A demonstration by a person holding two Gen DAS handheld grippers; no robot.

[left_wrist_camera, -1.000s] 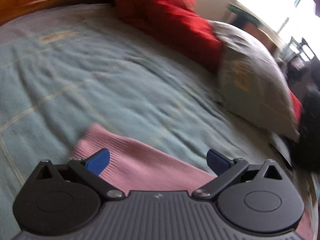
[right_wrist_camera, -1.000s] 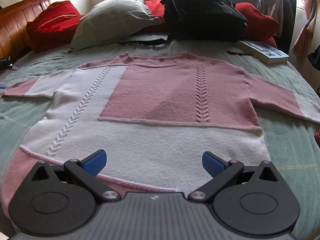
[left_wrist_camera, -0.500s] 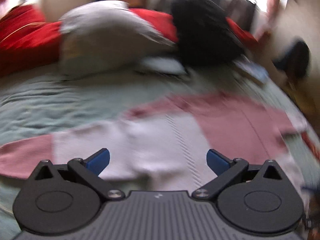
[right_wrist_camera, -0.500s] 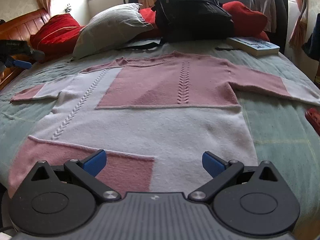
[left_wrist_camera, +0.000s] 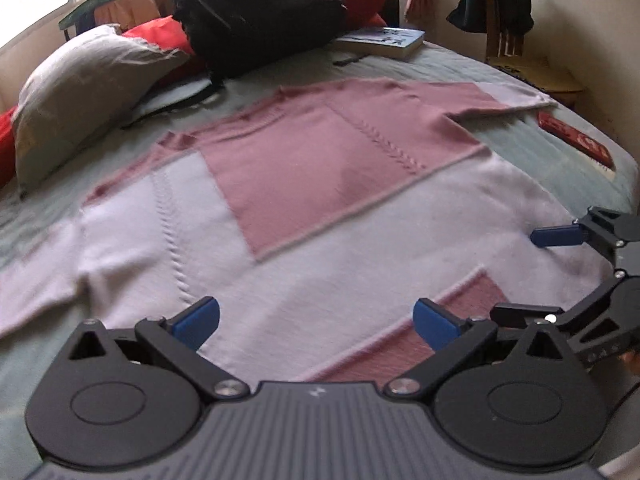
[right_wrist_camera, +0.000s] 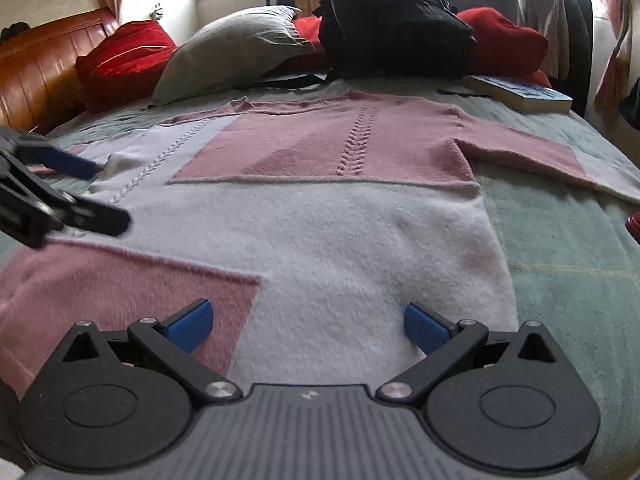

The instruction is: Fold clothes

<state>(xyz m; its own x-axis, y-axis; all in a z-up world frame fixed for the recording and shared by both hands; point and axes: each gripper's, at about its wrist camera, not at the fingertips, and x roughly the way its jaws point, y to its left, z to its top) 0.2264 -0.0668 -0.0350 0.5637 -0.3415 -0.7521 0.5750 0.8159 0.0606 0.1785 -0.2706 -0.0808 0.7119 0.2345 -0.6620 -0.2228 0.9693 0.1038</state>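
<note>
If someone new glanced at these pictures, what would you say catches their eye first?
A pink and white sweater lies spread flat across the bed, filling both views. Behind its collar a black backpack sits among red cushions. Both open claws, left and right, hover at its hem.

Each gripper has a dark grey ribbed body with a small pale mark at its front edge, flanked by two black round housings with a circular recess and a triangular cut-out. Black link arms pinned with silver screws carry blue finger pads on the left gripper (left_wrist_camera: 316, 322) and on the right gripper (right_wrist_camera: 308, 322).
</note>
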